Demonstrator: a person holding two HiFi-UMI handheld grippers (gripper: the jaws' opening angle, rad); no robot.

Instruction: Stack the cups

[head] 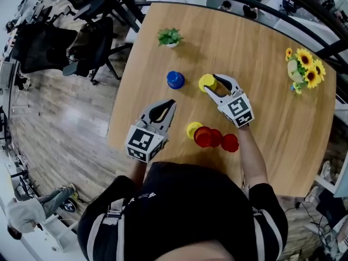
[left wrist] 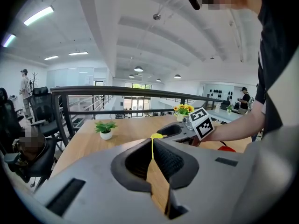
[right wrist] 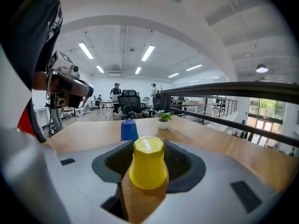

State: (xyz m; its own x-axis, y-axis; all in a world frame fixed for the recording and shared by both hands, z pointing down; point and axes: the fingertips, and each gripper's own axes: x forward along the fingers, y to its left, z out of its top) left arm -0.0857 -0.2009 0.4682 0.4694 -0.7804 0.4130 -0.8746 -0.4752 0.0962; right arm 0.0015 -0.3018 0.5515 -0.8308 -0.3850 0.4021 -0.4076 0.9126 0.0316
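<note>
Several cups on a wooden table [head: 261,53]: one upturned yellow cup [right wrist: 147,169] clamped between the pads of the right gripper [right wrist: 147,148], with a blue cup [head: 175,79] just beside it at 9 o'clock. A second yellow cup [head: 193,129] and red cups [head: 204,136] are clustered at its 6 o'clock. Left gripper [left wrist: 152,141]: fingers pressed together, holding nothing, at 7 o'clock.

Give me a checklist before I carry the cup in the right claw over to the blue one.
1. Right claw closed on the yellow cup: ok, pads against both of its sides.
2. Yellow cup upside down and not tilted: ok.
3. Yellow cup clear of the table: cannot tell.
4. Left claw shut, empty and out of the way: ok.
5. Blue cup standing alone, upside down, apart from the yellow cup: ok.
</note>
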